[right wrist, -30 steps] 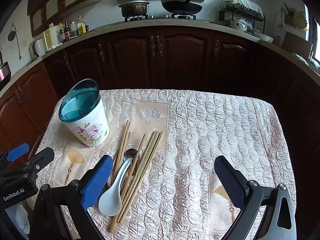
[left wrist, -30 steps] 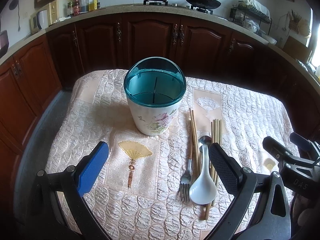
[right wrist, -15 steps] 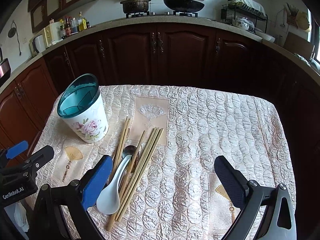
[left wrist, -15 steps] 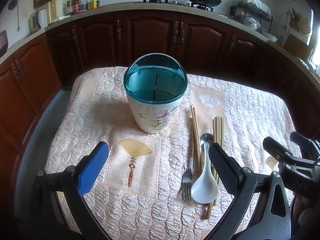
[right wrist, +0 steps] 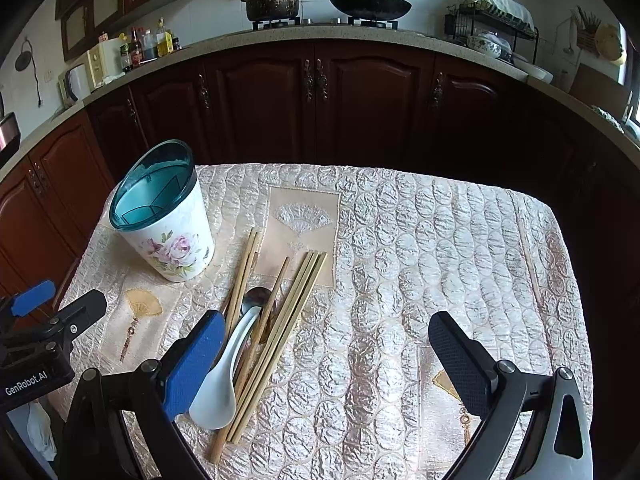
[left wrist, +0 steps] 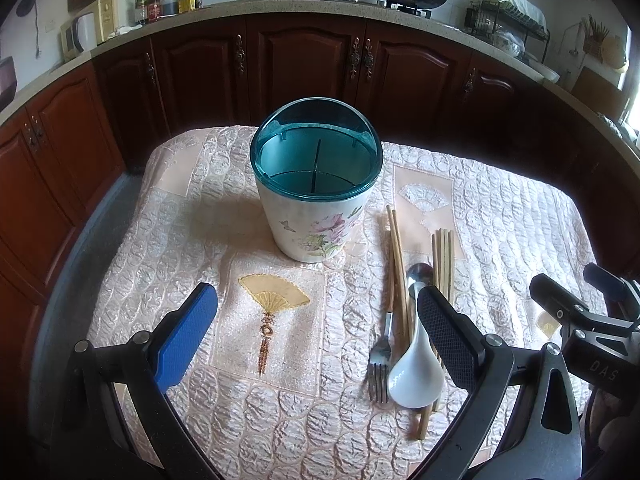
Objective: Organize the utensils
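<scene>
A floral white utensil holder (left wrist: 316, 196) (right wrist: 168, 224) with a teal divided insert stands upright on the quilted tablecloth (left wrist: 500, 216). To its right lie several wooden chopsticks (left wrist: 440, 256) (right wrist: 292, 304), a white ceramic spoon (left wrist: 416, 372) (right wrist: 224, 376), a metal spoon (left wrist: 420, 274) (right wrist: 254, 300) and a fork (left wrist: 380, 364). My left gripper (left wrist: 316, 340) is open, hovering low over the cloth in front of the holder, its right finger partly covering the utensils. My right gripper (right wrist: 324, 360) is open too, with its blue left finger over the white spoon's handle.
Dark wooden cabinets (right wrist: 320, 96) ring the table, with a countertop above carrying a pot (right wrist: 272, 0), a wok (right wrist: 368, 4), bottles (right wrist: 148, 44) and a dish rack (right wrist: 492, 28). The cloth's right half (right wrist: 460, 248) holds no objects. Floor shows left of the table (left wrist: 92, 240).
Both views show the table lower in frame and slightly closer, so both grippers have tilted or lifted a little. Nothing on the table has moved, and both grippers stay open.
</scene>
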The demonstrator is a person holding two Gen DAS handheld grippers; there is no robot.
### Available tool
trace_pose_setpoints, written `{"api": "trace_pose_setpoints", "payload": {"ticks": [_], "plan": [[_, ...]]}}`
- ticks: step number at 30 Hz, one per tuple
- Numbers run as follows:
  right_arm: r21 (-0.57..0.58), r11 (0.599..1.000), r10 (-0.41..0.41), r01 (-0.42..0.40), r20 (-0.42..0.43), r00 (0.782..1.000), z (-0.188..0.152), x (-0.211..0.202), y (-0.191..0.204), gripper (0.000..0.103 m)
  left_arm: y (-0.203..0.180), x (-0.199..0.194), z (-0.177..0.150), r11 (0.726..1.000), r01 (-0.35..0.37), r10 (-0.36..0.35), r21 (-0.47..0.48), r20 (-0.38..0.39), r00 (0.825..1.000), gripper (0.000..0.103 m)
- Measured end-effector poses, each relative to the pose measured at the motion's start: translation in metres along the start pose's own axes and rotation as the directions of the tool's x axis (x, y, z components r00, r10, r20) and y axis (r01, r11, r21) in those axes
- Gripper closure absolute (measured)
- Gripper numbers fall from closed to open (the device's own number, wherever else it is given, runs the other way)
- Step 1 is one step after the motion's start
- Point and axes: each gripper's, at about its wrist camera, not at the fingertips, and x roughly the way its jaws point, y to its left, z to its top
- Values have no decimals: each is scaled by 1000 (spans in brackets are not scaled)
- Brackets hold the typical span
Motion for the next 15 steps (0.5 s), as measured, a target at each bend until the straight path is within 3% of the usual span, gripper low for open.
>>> {"api": "trace_pose_setpoints", "payload": {"ticks": [7, 9, 15], "plan": [[7, 1000, 20, -20, -28, 999, -5, 13, -7, 1, 4, 11, 0, 1000, 18, -18, -2, -25, 1000, 2], [12, 999, 35, -35, -43, 998, -8, 20, -10, 6, 5, 16, -2, 1000, 25, -25, -4, -36, 999, 3], [42, 994, 108, -104, -103, 989, -15, 46, -16, 16, -3, 33, -5, 996, 90, -87, 26, -97, 991, 18]]}}
